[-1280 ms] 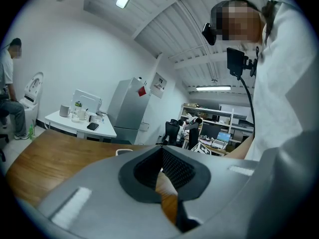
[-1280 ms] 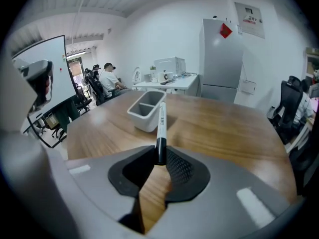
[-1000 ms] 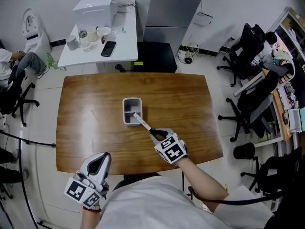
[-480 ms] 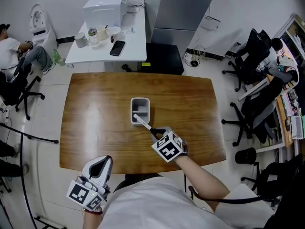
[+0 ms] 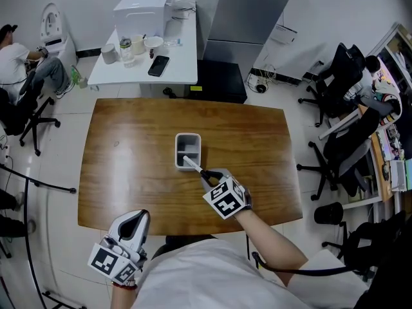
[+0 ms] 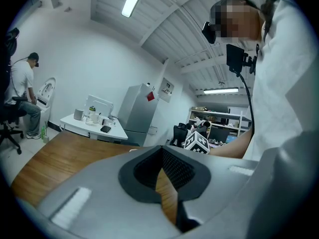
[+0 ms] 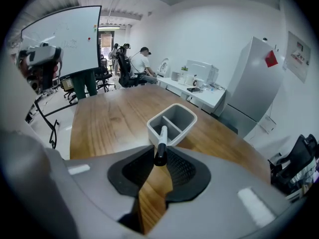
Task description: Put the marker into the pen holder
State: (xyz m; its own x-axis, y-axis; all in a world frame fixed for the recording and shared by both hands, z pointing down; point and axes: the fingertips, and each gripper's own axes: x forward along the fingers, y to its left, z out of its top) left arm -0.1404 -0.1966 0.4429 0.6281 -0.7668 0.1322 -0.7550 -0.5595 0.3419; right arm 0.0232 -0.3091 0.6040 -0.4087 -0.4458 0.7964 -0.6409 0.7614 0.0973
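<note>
Your right gripper [image 7: 159,159] is clamped on the marker [image 7: 162,137]: the jaws pinch its black end right at their tips, and the white barrel runs forward from them toward the pen holder [image 7: 191,115]. The marker's far end reaches the holder's near edge, at the nearer of its 2 compartments; whether it touches the holder's inside, you cannot tell from these views. The grey holder stands upright near the middle of the wooden table [image 5: 125,166], with both compartments looking empty apart from that marker end.

Your left gripper [image 5: 136,216] hangs at the table's near edge, well apart from the holder, on your left side. Its jaws are together at the tips with nothing between them, only a sliver of tabletop showing below.
</note>
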